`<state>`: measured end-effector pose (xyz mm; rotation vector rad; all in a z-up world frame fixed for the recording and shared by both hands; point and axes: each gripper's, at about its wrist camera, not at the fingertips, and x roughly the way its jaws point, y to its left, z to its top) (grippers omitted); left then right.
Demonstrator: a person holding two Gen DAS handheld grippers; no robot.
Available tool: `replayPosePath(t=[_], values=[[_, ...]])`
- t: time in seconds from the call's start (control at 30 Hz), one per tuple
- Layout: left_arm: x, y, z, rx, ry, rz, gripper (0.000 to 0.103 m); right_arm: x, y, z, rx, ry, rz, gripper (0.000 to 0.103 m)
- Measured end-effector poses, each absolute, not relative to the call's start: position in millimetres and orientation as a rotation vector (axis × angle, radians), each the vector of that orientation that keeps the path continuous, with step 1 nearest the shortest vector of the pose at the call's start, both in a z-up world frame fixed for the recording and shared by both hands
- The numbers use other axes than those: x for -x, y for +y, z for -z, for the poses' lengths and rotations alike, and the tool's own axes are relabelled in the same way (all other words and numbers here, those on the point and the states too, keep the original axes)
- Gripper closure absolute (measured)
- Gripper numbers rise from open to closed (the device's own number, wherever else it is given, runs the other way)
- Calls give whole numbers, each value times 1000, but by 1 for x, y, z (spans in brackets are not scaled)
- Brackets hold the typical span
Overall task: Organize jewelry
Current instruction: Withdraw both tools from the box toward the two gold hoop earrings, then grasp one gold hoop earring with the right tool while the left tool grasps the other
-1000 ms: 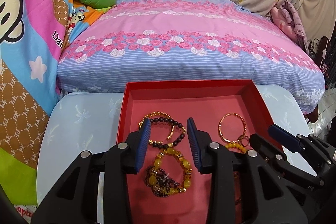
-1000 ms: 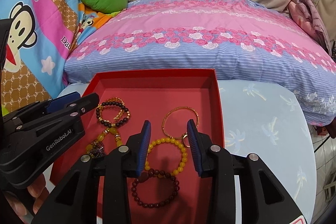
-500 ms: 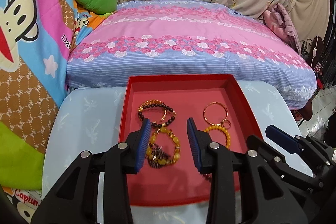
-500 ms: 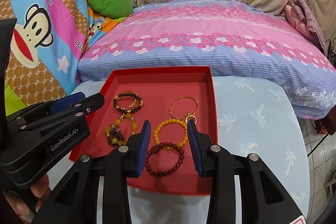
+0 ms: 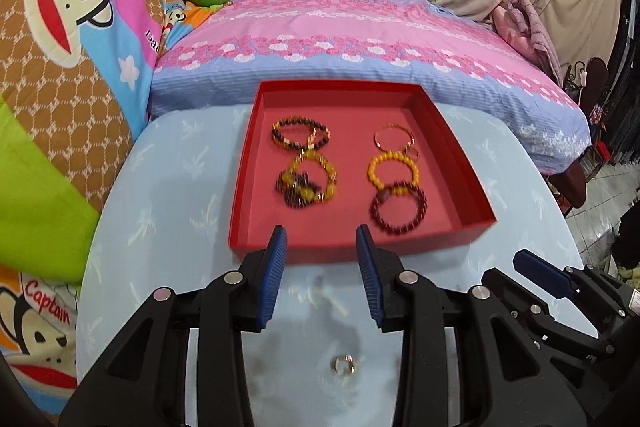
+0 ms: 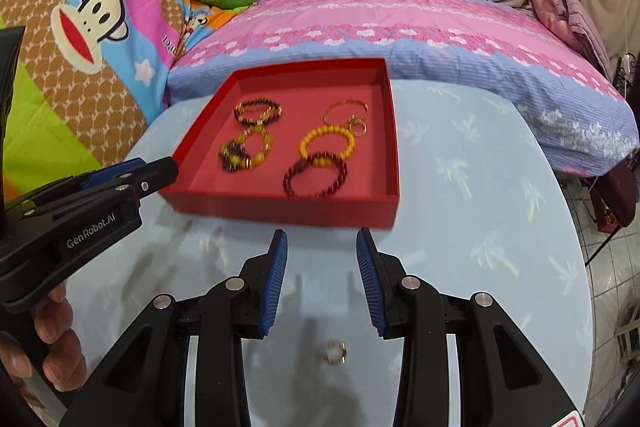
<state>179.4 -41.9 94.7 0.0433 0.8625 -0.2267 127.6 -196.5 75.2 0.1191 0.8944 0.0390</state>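
Both grippers over the pale blue table, jaws apart on nothing; jewelry lying in the red tray.

Left gripper [image 5: 320, 259] and right gripper [image 6: 320, 261] side by side at the table's [image 5: 168, 195] near edge, blue pads parted, nothing between them. Red tray [image 5: 448, 131] stands further back, near a pink-and-blue pillow [image 5: 360, 39]. In the tray: dark beaded bracelet [image 5: 300, 135] far left, with a tangle of yellow and dark beads [image 5: 306, 183] just in front; thin gold bangle [image 5: 394, 138] far right, then yellow bead bracelet [image 5: 393, 169], then dark red bead bracelet [image 5: 398, 207], the last two overlapping. A small gold ring [image 5: 344, 365] lies alone on the table, outside the tray, below the left gripper's jaws. A hand [image 6: 52, 343] holds the left gripper's handle.
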Motion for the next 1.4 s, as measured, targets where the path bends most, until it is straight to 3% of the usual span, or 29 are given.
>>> replayPosePath(t=[0.77, 0.9, 1.4], values=[[-113, -38, -37, -65, 957, 233, 68, -70, -192, -16, -113, 1005, -13, 68], [-111, -39, -28, -69, 967, 240, 62, -73, -192, -10, -113, 1014, -10, 68], [-117, -35, -5, -76, 1006, 237, 57, -87, -183, -3, -45, 990, 2, 68]])
